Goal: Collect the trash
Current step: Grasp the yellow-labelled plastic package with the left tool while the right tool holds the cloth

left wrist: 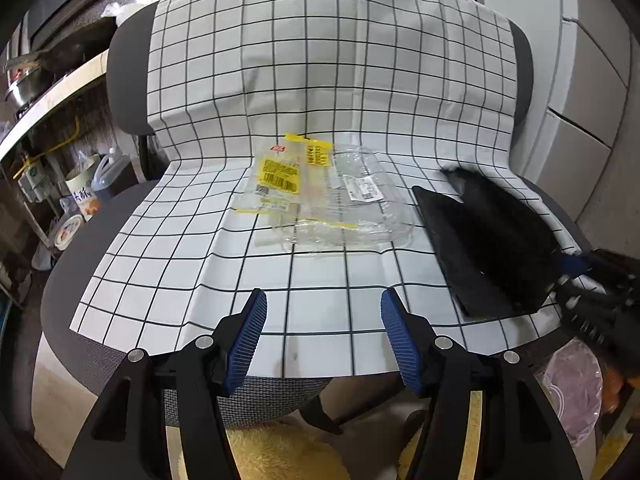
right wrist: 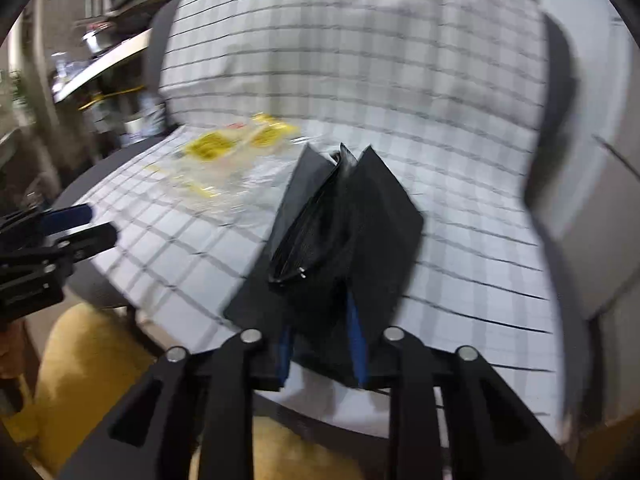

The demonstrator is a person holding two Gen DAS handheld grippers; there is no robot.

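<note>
Clear plastic wrappers with yellow labels (left wrist: 316, 192) lie in a heap on a checked white cloth (left wrist: 200, 248) that covers a chair seat. They also show blurred in the right wrist view (right wrist: 224, 152). My left gripper (left wrist: 324, 320) is open and empty, hovering over the cloth's front, short of the wrappers. My right gripper (right wrist: 322, 344) is shut on a black folded bag (right wrist: 340, 224), which rests on the cloth to the right of the wrappers; the bag also shows in the left wrist view (left wrist: 488, 240). The bag's mouth gapes slightly.
The cloth drapes over a grey office chair's back (left wrist: 128, 80) and seat. A kitchen counter with pots (left wrist: 36, 80) and shelves of containers (left wrist: 80, 192) stand at left. White cabinets (left wrist: 592, 80) stand at right. A yellow rug (right wrist: 100, 364) lies below.
</note>
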